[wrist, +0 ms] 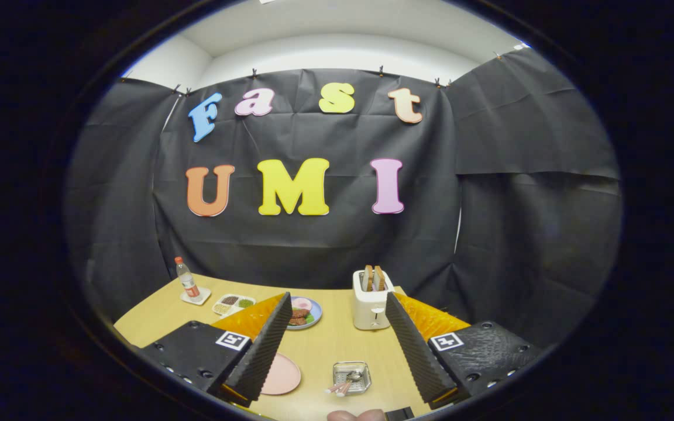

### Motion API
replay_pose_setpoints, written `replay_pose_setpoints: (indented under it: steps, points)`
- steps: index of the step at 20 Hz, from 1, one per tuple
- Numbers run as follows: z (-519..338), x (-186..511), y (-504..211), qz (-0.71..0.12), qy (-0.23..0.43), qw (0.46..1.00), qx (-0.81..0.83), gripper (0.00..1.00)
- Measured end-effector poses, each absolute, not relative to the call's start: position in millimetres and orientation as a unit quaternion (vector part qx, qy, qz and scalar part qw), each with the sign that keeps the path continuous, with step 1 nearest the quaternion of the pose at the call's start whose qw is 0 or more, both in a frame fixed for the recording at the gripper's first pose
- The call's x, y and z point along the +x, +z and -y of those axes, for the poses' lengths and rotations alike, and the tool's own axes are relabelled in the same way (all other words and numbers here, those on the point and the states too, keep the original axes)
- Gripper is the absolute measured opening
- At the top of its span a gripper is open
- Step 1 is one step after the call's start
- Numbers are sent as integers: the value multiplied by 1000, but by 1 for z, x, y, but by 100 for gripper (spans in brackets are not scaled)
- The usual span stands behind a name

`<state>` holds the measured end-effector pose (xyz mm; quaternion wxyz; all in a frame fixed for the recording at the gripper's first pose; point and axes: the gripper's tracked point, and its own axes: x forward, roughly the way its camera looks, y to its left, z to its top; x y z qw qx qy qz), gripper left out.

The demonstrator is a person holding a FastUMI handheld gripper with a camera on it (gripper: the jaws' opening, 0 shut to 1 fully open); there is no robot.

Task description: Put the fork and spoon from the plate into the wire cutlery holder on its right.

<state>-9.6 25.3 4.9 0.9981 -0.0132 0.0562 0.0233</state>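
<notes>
The gripper (pixel 337 345) is built from two long wedge-shaped fingers (pixel 267 345) whose inner faces are ribbed with fine ridges. The fingers are set wide apart, with nothing between them. Each finger is carried on a textured black block (pixel 193 356) dotted with screws and round holes. A square white marker (pixel 233 340) with a black pattern is fixed on each block.

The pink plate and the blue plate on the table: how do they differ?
The pink plate looks bare; the blue plate carries food. The pink plate lies low between the open gripper's fingers, partly behind one finger; the blue plate lies farther off, beside the toaster. Both are round and lie flat on the wooden table.
</notes>
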Motion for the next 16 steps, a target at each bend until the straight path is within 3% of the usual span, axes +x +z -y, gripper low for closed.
replay_pose_setpoints:
  steps: [16]
  points:
    - [-29, -6, 12, -47, 28, 998, -12, 96]
